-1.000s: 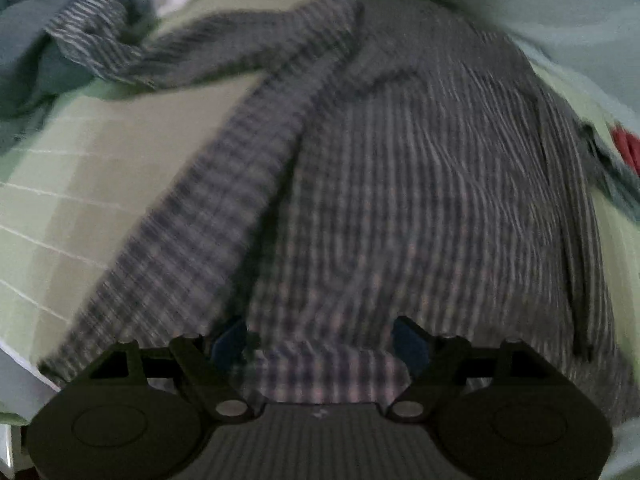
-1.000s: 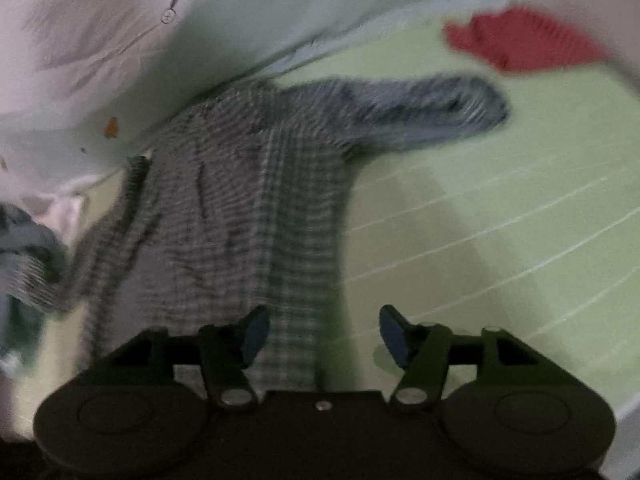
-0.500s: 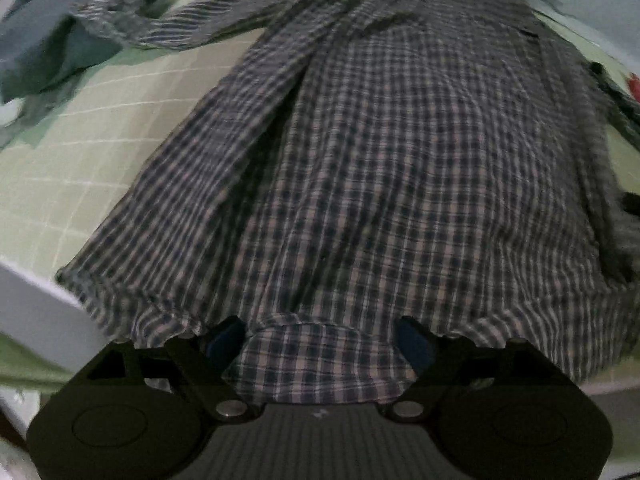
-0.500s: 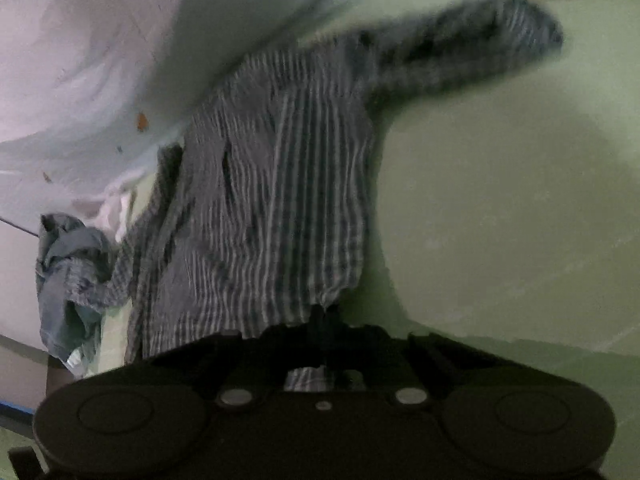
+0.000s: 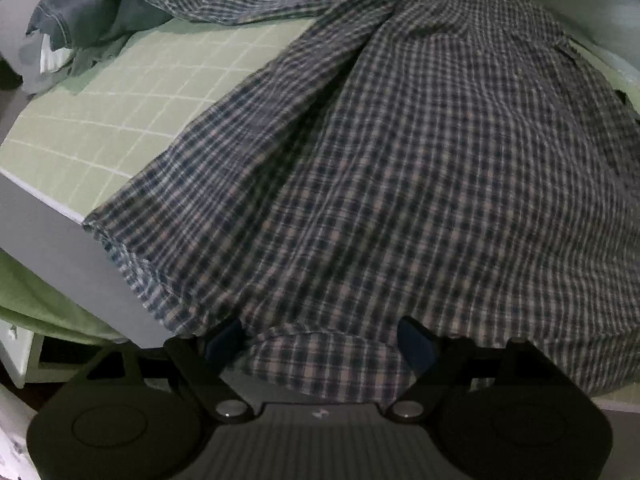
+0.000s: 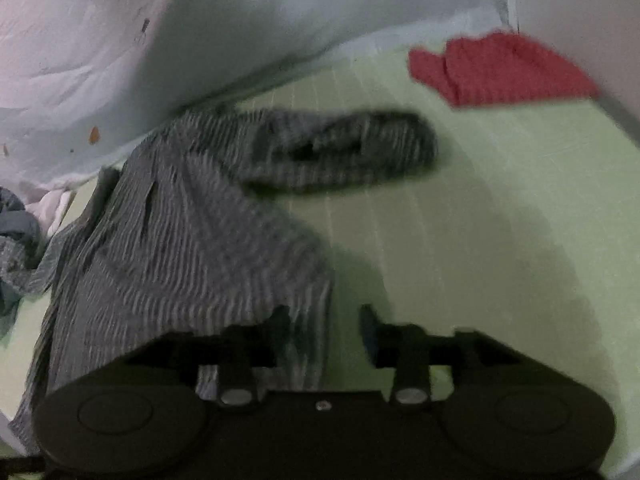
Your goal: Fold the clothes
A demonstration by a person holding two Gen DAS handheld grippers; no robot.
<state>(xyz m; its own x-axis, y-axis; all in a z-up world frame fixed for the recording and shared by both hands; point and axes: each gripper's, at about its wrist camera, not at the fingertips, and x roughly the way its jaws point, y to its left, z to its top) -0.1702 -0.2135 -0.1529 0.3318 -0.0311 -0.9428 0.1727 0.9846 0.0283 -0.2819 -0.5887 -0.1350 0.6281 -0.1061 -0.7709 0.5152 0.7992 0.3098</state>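
Note:
A dark blue and white checked shirt point(image 5: 400, 168) lies spread on the green gridded bed sheet point(image 5: 120, 112), one sleeve stretched to the far left. Its hem hangs over the bed's near edge, draped between the two wide-apart fingers of my left gripper point(image 5: 320, 340), which is open. In the blurred right wrist view the same shirt point(image 6: 192, 248) lies to the left, its other sleeve point(image 6: 344, 152) bent to the right. My right gripper point(image 6: 324, 320) is open, with the shirt's right edge lying between its fingers.
A heap of grey-blue clothes point(image 5: 92, 12) lies at the far left of the bed. A red garment point(image 6: 500, 68) lies at the far right. A pale blanket point(image 6: 200, 40) runs along the back. The bed's grey side point(image 5: 52, 232) drops away below the hem.
The right gripper, shut on the shirt's edge half a second ago, has opened and swung so more sheet shows. The left view has pulled back slightly; its gripper stayed open.

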